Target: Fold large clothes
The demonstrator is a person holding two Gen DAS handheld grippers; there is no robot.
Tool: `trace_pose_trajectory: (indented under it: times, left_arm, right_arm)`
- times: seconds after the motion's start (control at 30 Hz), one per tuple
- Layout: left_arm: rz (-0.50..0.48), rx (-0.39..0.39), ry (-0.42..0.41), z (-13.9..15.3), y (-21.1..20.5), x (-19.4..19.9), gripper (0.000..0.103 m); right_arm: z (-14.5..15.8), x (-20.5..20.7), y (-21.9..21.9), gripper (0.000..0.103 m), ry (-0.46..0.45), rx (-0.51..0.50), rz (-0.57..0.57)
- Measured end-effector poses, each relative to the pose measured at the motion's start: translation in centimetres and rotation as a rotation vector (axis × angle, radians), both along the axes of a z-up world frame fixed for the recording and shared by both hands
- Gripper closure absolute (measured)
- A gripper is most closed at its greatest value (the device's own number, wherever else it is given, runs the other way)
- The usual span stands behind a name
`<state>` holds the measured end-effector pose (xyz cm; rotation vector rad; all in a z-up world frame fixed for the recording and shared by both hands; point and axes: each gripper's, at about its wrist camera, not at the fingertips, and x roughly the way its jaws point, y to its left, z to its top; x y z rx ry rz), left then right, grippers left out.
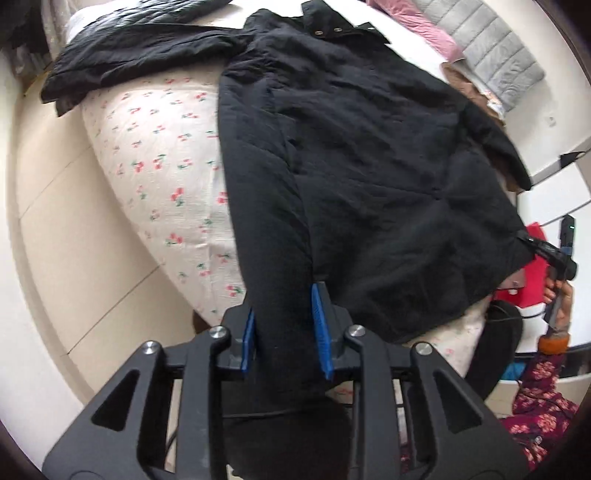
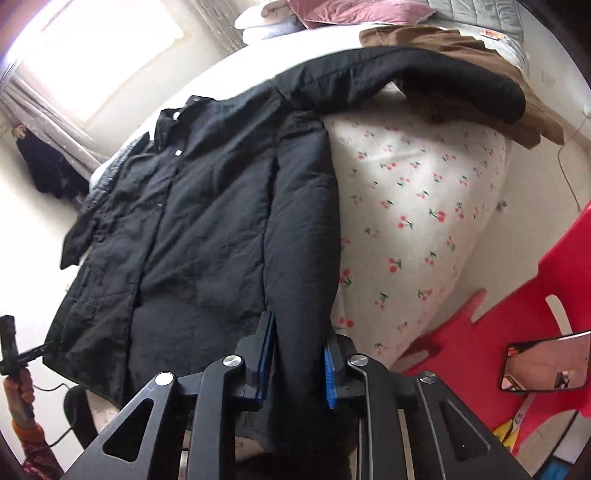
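Observation:
A large black padded coat [image 1: 362,155] lies spread front-up on the cherry-print bed [image 1: 155,162], collar at the far end, both sleeves out to the sides. My left gripper [image 1: 284,317] is shut on the coat's hem corner, black fabric bunched between the blue pads [image 1: 318,314]. My right gripper [image 2: 299,354] is shut on the other hem corner of the coat [image 2: 207,214], fabric running between its pads. Each gripper shows small in the other's view, the right one in the left wrist view [image 1: 554,254] and the left one in the right wrist view [image 2: 14,354].
A brown garment [image 2: 480,62], a grey quilted jacket [image 1: 491,48] and a pink item [image 1: 417,26] lie at the bed's far side. A shiny black jacket [image 1: 147,14] lies near the left sleeve. A red plastic stool [image 2: 517,314] with a phone [image 2: 546,362] stands at right.

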<state>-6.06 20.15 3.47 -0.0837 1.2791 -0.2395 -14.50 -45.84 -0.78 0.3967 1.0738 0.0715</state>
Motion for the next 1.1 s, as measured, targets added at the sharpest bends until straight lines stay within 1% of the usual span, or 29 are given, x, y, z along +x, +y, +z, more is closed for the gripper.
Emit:
trace_pose_trajectory:
  times: [0.03,0.07,0.13,0.2,0.27,0.3,0.33,0.37,0.4,0.47,0.53,0.6,0.67,0.77,0.8,0.87,0.9,0.93,0.97,1.0,1.07,1.1]
  left_arm:
    - [0.028,0.034,-0.014,0.3,0.2,0.3,0.064]
    - [0.051,0.046,-0.038,1.2,0.8,0.4,0.049]
    - [0.077,0.048,-0.123,3.5,0.9,1.0,0.033]
    - [0.063,0.062,-0.186,5.6,-0.2,1.9,0.029]
    - [0.039,0.077,-0.229,7.4,-1.8,3.0,0.021]
    - [0.025,0.079,-0.248,8.0,-2.9,3.3,0.021]
    - [0.005,0.075,-0.271,8.4,-3.8,3.7,0.021]
    - [-0.021,0.070,-0.293,8.8,-5.1,4.4,0.020]
    - [-0.045,0.066,-0.310,8.6,-6.1,5.0,0.020]
    - [-0.084,0.066,-0.319,8.4,-8.4,6.6,0.019]
    - [-0.113,0.066,-0.308,7.5,-10.7,8.2,0.018]
    - [-0.148,0.059,-0.289,6.2,-12.8,9.9,0.018]
    - [-0.182,0.050,-0.268,5.1,-14.9,11.4,0.018]
    - [-0.196,0.048,-0.243,3.3,-17.6,13.9,0.018]
    - [-0.199,0.050,-0.239,2.8,-18.3,14.6,0.018]
    - [-0.205,0.045,-0.236,1.7,-19.4,16.0,0.018]
    - [-0.211,0.038,-0.232,1.2,-19.9,16.6,0.018]
    - [-0.214,0.030,-0.225,0.6,-20.3,17.2,0.018]
    - [-0.216,0.025,-0.220,0.1,-20.6,17.6,0.019]
    - [-0.219,0.023,-0.214,-0.3,-20.9,18.0,0.018]
    - [-0.222,0.022,-0.204,-1.1,-21.1,18.5,0.018]
    - [-0.224,0.023,-0.201,-1.4,-21.2,18.6,0.018]
  right_arm:
    - [-0.6,0.0,-0.1,0.069,0.009,-0.008,-0.014]
    - [-0.2,0.3,-0.8,0.067,0.001,-0.001,-0.028]
    - [1.3,0.4,-2.4,0.052,-0.040,0.016,-0.065]
    - [3.3,0.9,-4.3,0.048,-0.081,0.015,-0.105]
    - [6.0,1.4,-5.4,0.045,-0.117,0.017,-0.141]
    - [7.5,1.7,-6.3,0.041,-0.138,0.020,-0.163]
    - [8.9,2.5,-7.9,0.035,-0.161,0.013,-0.195]
    - [10.2,3.5,-9.6,0.032,-0.182,-0.010,-0.237]
    - [10.8,4.3,-10.7,0.028,-0.195,-0.031,-0.270]
    - [12.0,6.8,-14.5,0.027,-0.216,-0.063,-0.341]
    - [11.4,9.4,-17.8,0.027,-0.211,-0.053,-0.395]
    - [10.0,12.1,-21.0,0.027,-0.180,-0.042,-0.462]
    - [7.8,14.2,-23.5,0.027,-0.143,-0.030,-0.531]
    - [3.8,17.4,-25.5,0.028,-0.078,-0.004,-0.595]
    - [2.7,18.1,-25.5,0.031,-0.063,-0.011,-0.604]
    - [0.6,19.6,-25.5,0.050,-0.037,-0.042,-0.606]
    - [0.0,20.2,-25.1,0.074,-0.032,-0.052,-0.597]
    - [-0.2,20.6,-24.6,0.094,-0.033,-0.069,-0.587]
    - [0.2,21.0,-23.6,0.094,-0.053,-0.101,-0.568]
    - [1.1,21.2,-22.5,0.095,-0.083,-0.157,-0.546]
    - [4.2,21.0,-20.2,0.097,-0.153,-0.288,-0.508]
    - [6.2,20.7,-19.0,0.097,-0.204,-0.371,-0.501]
